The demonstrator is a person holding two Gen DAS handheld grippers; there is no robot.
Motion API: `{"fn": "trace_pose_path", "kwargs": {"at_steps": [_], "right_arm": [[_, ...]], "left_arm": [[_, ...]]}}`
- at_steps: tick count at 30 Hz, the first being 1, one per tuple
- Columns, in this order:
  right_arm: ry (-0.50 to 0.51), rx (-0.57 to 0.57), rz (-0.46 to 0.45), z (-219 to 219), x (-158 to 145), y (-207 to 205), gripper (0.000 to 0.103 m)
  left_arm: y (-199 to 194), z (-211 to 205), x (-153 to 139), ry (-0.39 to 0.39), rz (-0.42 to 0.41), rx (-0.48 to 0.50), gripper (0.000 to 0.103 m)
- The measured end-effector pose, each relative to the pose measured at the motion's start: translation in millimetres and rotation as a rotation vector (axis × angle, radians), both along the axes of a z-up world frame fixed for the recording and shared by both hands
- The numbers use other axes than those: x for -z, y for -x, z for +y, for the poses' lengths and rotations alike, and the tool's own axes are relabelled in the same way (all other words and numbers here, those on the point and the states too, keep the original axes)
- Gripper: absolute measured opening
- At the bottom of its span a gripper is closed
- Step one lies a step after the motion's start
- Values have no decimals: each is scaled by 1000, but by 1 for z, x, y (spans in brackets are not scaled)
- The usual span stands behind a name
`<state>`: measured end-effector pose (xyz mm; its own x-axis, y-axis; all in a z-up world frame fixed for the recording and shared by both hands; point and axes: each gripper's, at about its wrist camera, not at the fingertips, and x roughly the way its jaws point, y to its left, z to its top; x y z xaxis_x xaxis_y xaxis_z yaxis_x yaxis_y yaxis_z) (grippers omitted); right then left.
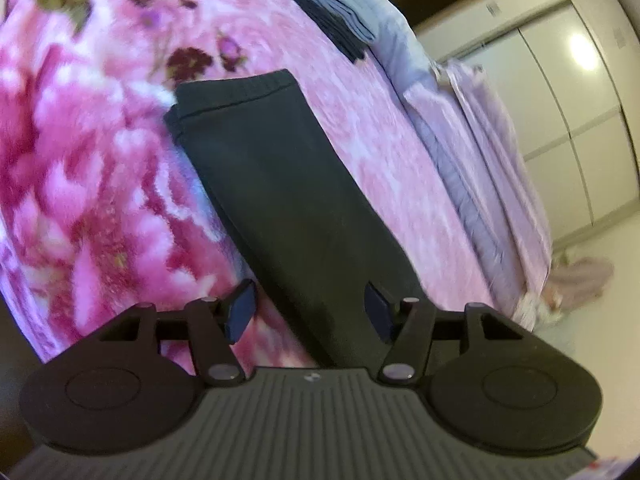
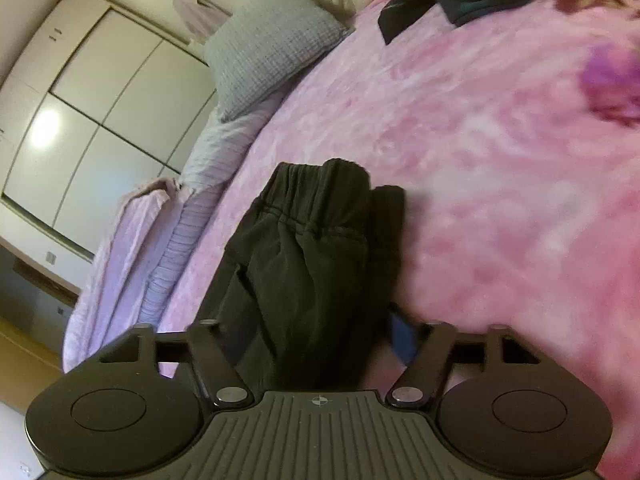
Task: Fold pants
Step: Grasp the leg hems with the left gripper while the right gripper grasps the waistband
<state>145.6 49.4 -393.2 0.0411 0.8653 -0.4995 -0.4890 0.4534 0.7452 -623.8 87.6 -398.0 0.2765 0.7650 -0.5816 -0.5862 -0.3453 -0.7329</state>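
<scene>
Ribbed grey housing and two round black discs fill the bottom of both views, with the tongs reaching forward from them.

Seen from the left wrist, the left tongs [image 1: 310, 312] stand apart: the blue pads [image 1: 241, 308] sit either side of the near end of the dark charcoal soft-knit pants [image 1: 280, 184], not pressing it. The cloth runs as a long folded strip from bottom centre up to a hemmed end at upper centre, lying flat on the pink flower-printed fleece blanket [image 1: 100, 184] of the bed.

Seen from the right wrist, the right tongs [image 2: 316, 344] straddle the gathered elastic-waist end of the pants [image 2: 312, 248], which rises from lower centre to mid frame. Only one blue pad shows, at lower right of the cloth; the other is hidden behind the fabric, so whether these tongs pinch it I cannot tell.

Risks, as I judge them: a shallow bite could catch only the top layer, so the stacked legs slide apart when lifted. The plush blanket may be nipped along with the cloth. Uneven lifting by the two hands would skew the fold.

No brand, label or readable writing shows; a small cross mark sits on each housing.
</scene>
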Motion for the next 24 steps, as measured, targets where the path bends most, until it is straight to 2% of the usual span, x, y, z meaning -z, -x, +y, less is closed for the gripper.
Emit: {"fn": "trace_pose_path", "kwargs": {"at_steps": [1,3,5,6,7,8,10,12,15,17,19,20,22,24], "right_arm": [[21,3,-1,5,3,-2,37],[12,-4,15,8,10,-6,33],[5,-12,20,5,11,-7,25],[-7,-9,25,2,11,-7,18],[-17,-2,25,-2,10,-5,14],[-20,3,14,-3,7,-1,12],[-21,19,-40,-9,-6,9,10],[-21,39,-80,-26,-22,20,9],[3,66,-98,-56,-32,24,10],[62,56,-93,-66,-23,20,16],[110,66,-53,-74,-14,14,37],[115,103,-60,-82,-18,15,39],[151,178,-193,-91,-38,33,44],[184,164,-361,-87,-56,65,45]], "left_arm": [[1,1,3,-7,-23,-21,55],[1,6,4,-12,-37,-44,53],[-1,11,3,-19,-17,-43,50],[-1,13,2,-5,4,-45,36],[0,15,2,10,29,-46,17],[2,18,2,22,47,-38,16],[10,21,4,27,34,-14,14],[10,26,-2,17,72,15,13],[6,32,-9,0,128,71,13],[3,34,-5,6,150,92,15],[8,31,0,-8,119,90,17],[12,30,3,-15,88,88,17],[17,29,8,-28,53,88,18],[15,27,11,-45,26,76,25]]}}
